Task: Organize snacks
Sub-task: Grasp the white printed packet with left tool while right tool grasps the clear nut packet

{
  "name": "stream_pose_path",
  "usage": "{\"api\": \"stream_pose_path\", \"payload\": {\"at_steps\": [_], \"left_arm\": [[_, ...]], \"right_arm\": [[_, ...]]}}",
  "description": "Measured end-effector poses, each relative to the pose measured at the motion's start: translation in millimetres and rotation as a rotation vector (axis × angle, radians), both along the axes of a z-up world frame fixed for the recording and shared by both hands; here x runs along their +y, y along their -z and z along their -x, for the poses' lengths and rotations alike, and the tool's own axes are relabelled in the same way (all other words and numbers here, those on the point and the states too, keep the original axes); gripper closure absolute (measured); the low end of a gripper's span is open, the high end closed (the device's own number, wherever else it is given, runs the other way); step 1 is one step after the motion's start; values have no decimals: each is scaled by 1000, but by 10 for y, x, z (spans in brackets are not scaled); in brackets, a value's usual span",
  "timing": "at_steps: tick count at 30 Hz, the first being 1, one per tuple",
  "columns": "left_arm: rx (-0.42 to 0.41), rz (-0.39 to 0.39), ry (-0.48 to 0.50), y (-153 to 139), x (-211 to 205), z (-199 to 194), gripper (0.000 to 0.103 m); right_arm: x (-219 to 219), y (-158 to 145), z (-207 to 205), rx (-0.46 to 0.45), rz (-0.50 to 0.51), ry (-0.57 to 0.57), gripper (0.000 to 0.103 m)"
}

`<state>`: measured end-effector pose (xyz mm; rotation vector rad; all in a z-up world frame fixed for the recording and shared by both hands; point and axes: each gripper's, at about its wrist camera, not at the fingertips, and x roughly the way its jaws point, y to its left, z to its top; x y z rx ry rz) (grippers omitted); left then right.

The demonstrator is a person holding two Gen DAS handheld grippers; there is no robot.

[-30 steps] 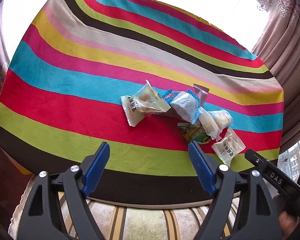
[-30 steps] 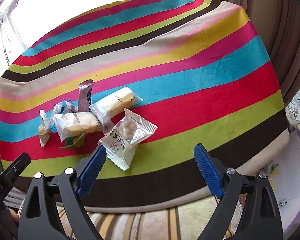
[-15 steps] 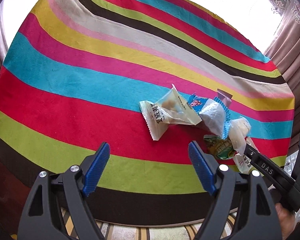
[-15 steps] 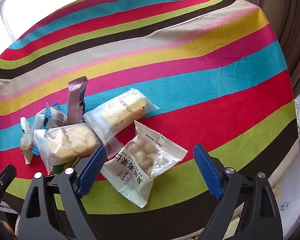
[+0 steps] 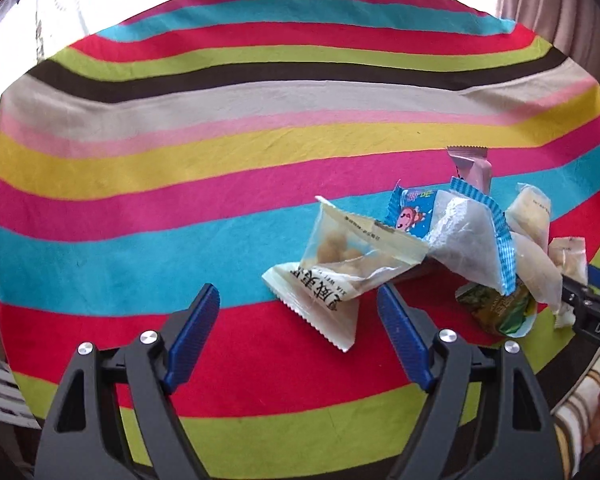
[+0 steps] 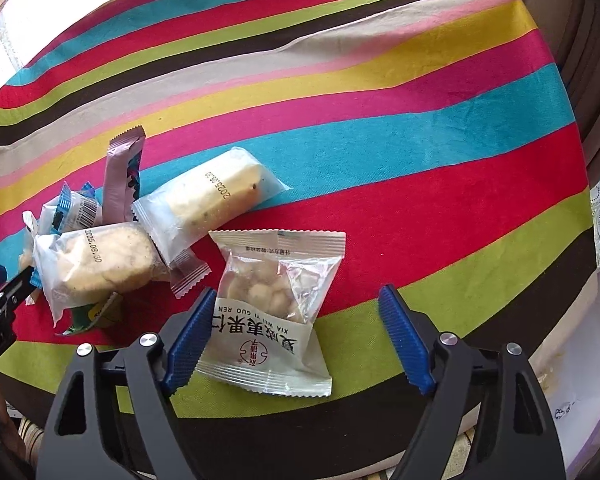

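Note:
A pile of snack packets lies on a striped tablecloth. In the left wrist view my left gripper is open and empty, just short of a clear nut packet. Behind it lie a blue-edged packet, a pink bar and a green packet. In the right wrist view my right gripper is open, with a second nut packet between its fingers, untouched. Two cake packets lie to its left.
The striped cloth covers a round table. Curtains hang at the right. The right gripper's tip shows at the edge of the left view. A purple-rimmed object sits below the table's right edge.
Both grippers have moved forward and lower toward the pile. The snacks now look larger and closer. The right gripper's fingers now flank the nut packet. Both stay open.

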<state>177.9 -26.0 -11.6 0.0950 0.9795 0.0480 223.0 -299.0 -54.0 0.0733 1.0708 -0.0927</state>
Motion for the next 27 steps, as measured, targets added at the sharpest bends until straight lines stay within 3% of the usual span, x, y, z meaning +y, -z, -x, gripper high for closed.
{"api": "stream_pose_path", "payload": {"at_steps": [5,8,10,11,12,17,23,24,26,27], "left_arm": [[-19,-49,104,49,-97,-104,22],[-6,-10,109,76,-76,-157,22],[4,58,107,84,-20,-166,32],[17,82,107,100,-2,-170,44],[22,85,103,119,14,-166,50],[20,88,93,130,0,-141,52],[10,111,50,79,33,-35,58],[8,113,40,60,55,-3,64],[13,136,17,50,80,33,88],[11,147,-2,41,102,69,88]], "right_arm": [[-26,-7,45,4,4,-30,31],[-45,-9,74,4,0,-42,34],[-59,-20,89,3,1,-51,37],[-81,-35,106,2,1,-56,41],[-97,-39,112,0,0,-59,44],[-119,-60,145,-3,0,-88,57],[-150,-87,248,-6,-20,-116,60],[-156,-90,260,-7,-24,-119,60],[-184,-107,283,-10,-31,-121,60],[-189,-119,301,-13,-33,-123,60]]}}
